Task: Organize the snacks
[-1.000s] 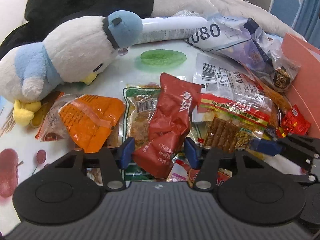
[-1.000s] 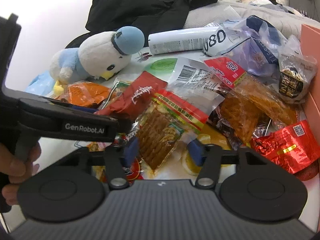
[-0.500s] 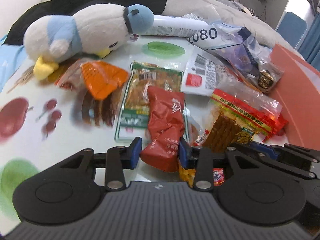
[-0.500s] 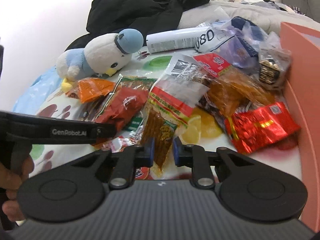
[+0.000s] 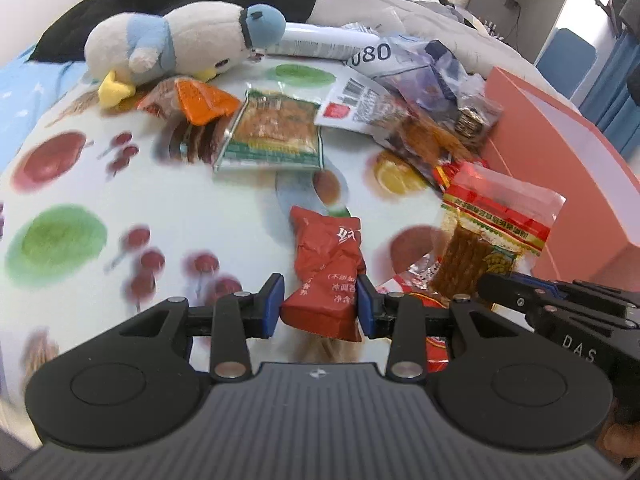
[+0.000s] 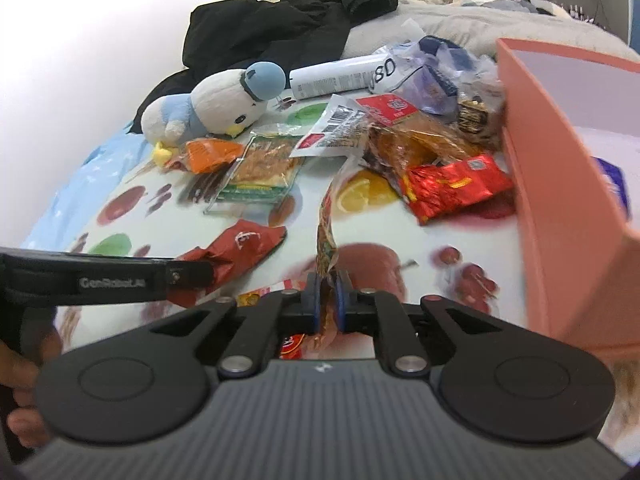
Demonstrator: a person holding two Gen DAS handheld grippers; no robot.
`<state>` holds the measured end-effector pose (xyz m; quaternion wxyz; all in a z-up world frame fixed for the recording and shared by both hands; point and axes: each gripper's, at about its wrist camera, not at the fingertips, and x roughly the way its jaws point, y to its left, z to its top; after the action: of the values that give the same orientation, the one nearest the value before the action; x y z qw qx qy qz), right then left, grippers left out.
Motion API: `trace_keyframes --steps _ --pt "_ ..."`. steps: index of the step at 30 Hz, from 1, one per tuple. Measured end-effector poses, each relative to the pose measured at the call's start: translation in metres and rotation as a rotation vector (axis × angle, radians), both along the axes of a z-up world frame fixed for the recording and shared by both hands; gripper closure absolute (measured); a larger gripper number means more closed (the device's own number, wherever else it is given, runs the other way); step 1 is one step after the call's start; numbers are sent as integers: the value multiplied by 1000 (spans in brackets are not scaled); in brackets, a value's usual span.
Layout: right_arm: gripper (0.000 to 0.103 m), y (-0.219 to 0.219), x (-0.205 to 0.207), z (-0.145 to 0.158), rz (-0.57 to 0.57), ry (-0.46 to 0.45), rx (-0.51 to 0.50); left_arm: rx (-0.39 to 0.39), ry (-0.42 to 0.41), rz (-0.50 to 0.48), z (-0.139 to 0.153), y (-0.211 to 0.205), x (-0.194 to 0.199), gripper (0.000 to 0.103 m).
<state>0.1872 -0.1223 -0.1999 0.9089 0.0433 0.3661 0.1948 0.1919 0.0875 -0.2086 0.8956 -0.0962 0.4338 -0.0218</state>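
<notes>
Since both packs now lifted off pile: L gripper (image 5: 319, 309) clamps dark-red foil sachet (image 5: 327, 276), R gripper (image 6: 327, 307) pinches clear stick-snack bag (image 6: 327, 240); next prob. pink cardboard box (image 6: 560, 200).

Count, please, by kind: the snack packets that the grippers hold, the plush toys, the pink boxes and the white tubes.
Snack packets held: 2, the dark red packet in the left gripper and the stick snack packet in the right gripper
Plush toy: 1
Pink box: 1
White tube: 1
Total: 5
</notes>
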Motion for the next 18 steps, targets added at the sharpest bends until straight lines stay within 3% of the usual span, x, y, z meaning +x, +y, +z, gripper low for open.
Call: trace_keyframes --steps 11,14,16,18 --pt "89 -39 -31 -3 -18 53 -17 -24 26 -14 -5 -20 -37 58" --pt "88 -45 -32 -7 -41 64 6 -18 27 -27 -6 -23 -38 40" --pt "79 -49 -34 -10 -59 82 1 -4 13 -29 -7 -24 -38 35" --pt "45 -51 -36 -12 -82 97 -19 -6 6 -42 -7 -25 -38 35"
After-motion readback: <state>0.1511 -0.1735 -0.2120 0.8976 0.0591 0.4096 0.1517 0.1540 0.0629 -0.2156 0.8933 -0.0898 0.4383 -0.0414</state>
